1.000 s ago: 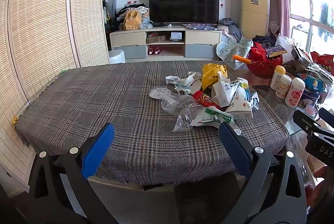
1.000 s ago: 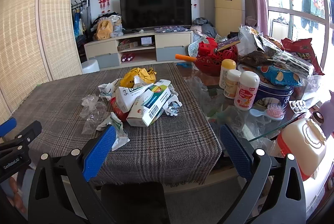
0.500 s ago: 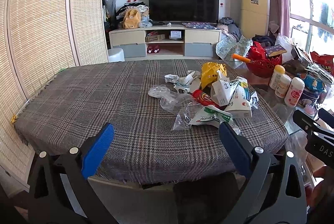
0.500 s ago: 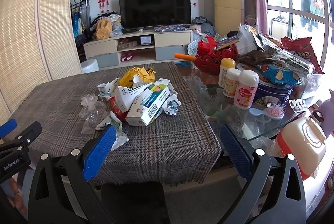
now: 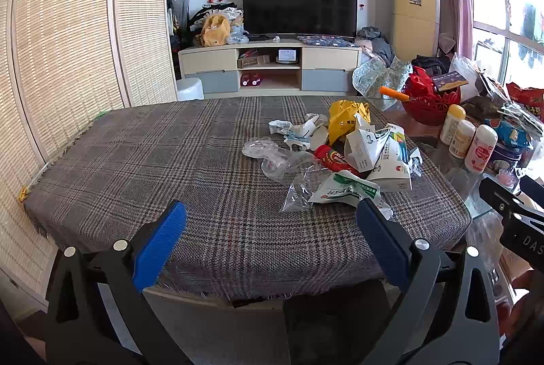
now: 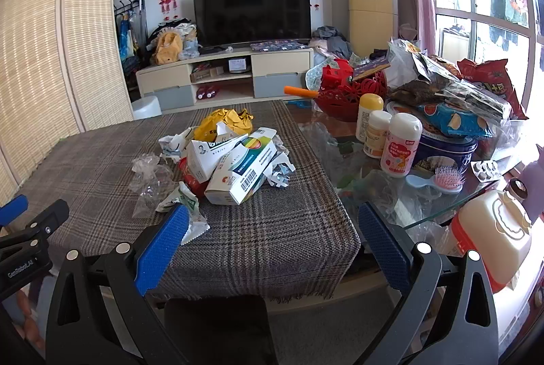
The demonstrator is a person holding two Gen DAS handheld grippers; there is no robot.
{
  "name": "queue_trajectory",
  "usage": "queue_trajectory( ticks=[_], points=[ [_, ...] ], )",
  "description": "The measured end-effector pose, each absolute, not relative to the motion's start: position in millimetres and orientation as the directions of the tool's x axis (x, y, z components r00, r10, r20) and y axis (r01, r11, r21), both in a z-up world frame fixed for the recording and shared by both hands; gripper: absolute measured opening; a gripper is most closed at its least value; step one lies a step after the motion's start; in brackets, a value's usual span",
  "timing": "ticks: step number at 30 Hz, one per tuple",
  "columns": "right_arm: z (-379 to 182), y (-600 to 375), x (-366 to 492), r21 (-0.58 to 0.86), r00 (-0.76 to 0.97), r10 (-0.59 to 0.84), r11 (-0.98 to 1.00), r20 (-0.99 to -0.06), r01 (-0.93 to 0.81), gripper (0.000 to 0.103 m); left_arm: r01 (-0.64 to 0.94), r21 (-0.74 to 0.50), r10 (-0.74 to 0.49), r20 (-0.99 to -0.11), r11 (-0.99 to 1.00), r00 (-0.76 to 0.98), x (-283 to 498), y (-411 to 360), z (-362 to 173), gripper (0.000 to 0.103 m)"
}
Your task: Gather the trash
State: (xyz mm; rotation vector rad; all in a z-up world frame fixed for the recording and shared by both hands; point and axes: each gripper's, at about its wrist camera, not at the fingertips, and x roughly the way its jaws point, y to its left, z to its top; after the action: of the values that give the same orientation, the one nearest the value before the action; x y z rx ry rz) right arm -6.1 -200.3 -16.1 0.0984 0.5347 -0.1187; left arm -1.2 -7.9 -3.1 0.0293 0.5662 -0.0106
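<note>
A pile of trash (image 5: 353, 157) lies on the grey plaid tablecloth (image 5: 153, 161): white medicine boxes (image 6: 241, 174), a yellow crumpled wrapper (image 6: 226, 122), a red wrapper (image 5: 335, 157), clear plastic bags (image 5: 275, 157) and a green-white sachet (image 5: 343, 191). My left gripper (image 5: 270, 225) is open and empty over the table's near edge, left of the pile. My right gripper (image 6: 272, 229) is open and empty, near the pile's front. Each gripper shows at the edge of the other's view.
On the glass table part stand three bottles (image 6: 387, 137), a blue tin (image 6: 445, 147), snack bags (image 6: 476, 93), a red basket (image 6: 346, 93), a pink hairbrush (image 6: 442, 179) and a cream container (image 6: 489, 236). A dark chair back (image 6: 217, 324) is below the table edge.
Both views have shifted only slightly; the grippers stay open and the trash has not moved.
</note>
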Motion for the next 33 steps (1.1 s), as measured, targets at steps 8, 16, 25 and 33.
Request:
queue_trajectory(
  ticks=[8, 16, 25, 33],
  points=[
    [-18.0, -199.7, -6.5, 0.065, 0.852, -0.085, 0.988, -0.516, 0.138, 0.100, 0.019, 0.024, -0.003, -0.538, 1.000, 0.843, -1.0, -7.2, -3.4, 0.095],
    [-18.8, -202.4, -6.2, 0.072, 0.851, -0.085, 0.987, -0.518, 0.143, 0.100, 0.018, 0.026, -0.001, -0.540, 1.000, 0.842, -0.7, -6.7, -4.1, 0.095],
    [-19.4, -204.1, -4.7, 0.074, 0.847, -0.081, 0.987, -0.525, 0.140, 0.100, 0.017, 0.027, 0.000, -0.541, 0.999, 0.841, -0.5, -6.8, -5.7, 0.095],
    [-21.0, -205.4, -2.4, 0.082, 0.840, -0.074, 0.987, -0.538, 0.140, 0.100, 0.021, 0.025, -0.003, -0.551, 0.999, 0.835, 2.9, -5.1, -8.5, 0.095]
  ],
)
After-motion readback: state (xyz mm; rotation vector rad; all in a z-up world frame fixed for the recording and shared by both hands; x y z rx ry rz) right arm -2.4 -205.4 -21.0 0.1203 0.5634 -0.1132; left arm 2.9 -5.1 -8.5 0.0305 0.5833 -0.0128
